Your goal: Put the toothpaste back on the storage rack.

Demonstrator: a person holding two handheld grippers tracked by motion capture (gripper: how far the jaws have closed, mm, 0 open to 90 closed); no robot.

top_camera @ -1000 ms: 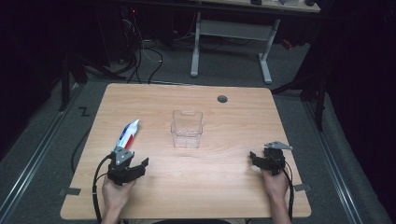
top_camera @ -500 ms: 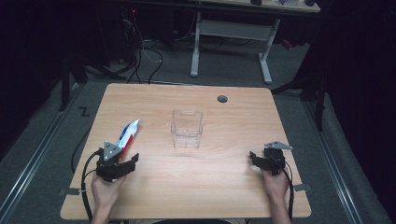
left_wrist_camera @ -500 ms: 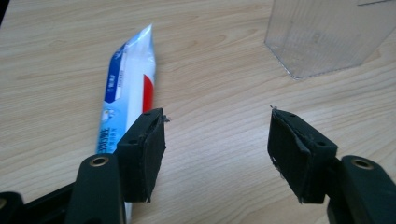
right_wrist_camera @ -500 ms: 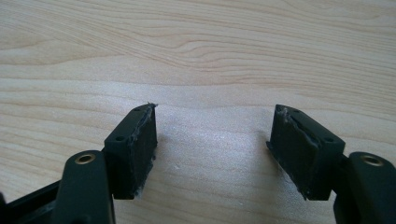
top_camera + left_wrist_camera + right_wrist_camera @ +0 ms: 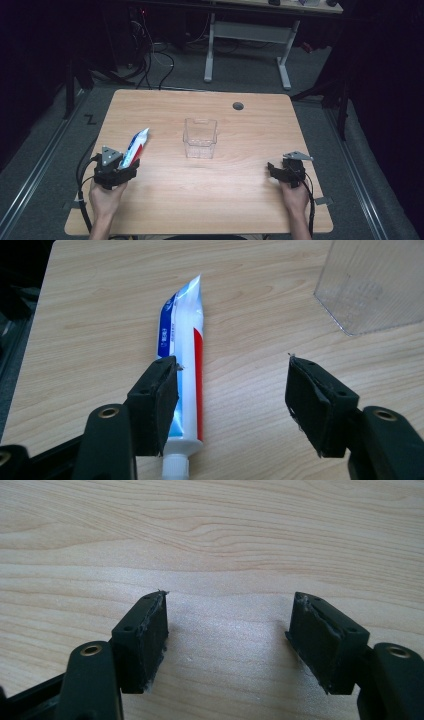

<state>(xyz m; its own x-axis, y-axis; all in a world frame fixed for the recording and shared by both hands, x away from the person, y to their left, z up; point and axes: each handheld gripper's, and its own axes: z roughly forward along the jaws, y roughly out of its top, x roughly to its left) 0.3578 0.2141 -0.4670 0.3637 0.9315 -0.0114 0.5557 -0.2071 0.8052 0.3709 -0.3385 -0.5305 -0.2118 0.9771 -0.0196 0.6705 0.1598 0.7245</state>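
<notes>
Wooden table: one toothpaste tube, one clear bin; both tongs agape, empty.

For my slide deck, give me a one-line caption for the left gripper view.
Open left hand-held gripper over a toothpaste tube lying on the wooden table, clear plastic container beyond.

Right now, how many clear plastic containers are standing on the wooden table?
1. The clear plastic rectangular container stands near the middle of the light wooden table, to the right of the white, blue and red toothpaste tube. None seems hidden.
</notes>
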